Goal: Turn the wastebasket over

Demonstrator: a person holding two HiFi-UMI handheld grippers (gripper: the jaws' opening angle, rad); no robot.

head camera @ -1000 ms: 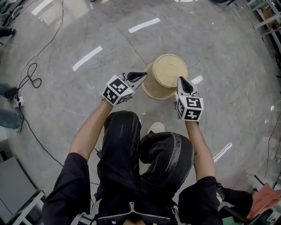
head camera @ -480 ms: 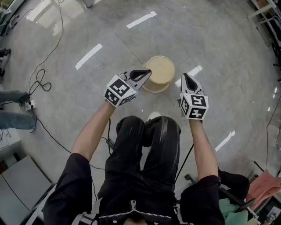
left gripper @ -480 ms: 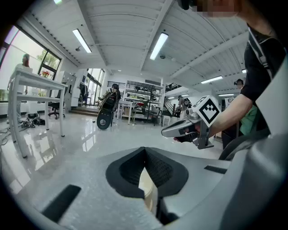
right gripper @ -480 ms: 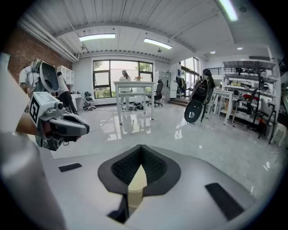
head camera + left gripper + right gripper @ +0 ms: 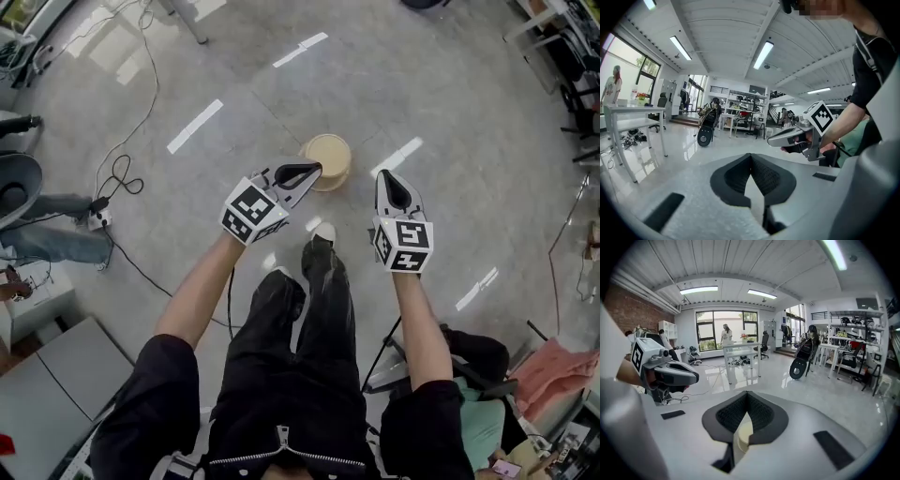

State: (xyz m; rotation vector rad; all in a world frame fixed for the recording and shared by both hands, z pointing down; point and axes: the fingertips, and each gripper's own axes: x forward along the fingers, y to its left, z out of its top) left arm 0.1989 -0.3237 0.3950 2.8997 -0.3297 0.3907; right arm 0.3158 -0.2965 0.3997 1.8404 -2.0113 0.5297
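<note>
Head view, nearest: dark trouser legs of the person. Further out, left gripper and right gripper side by side and apart, fingers of each pressed together, holding nothing. Beyond and between the two, beige wastebasket standing alone on the grey floor, clear of both grippers. Farther left, black cable looped over the floor.
</note>
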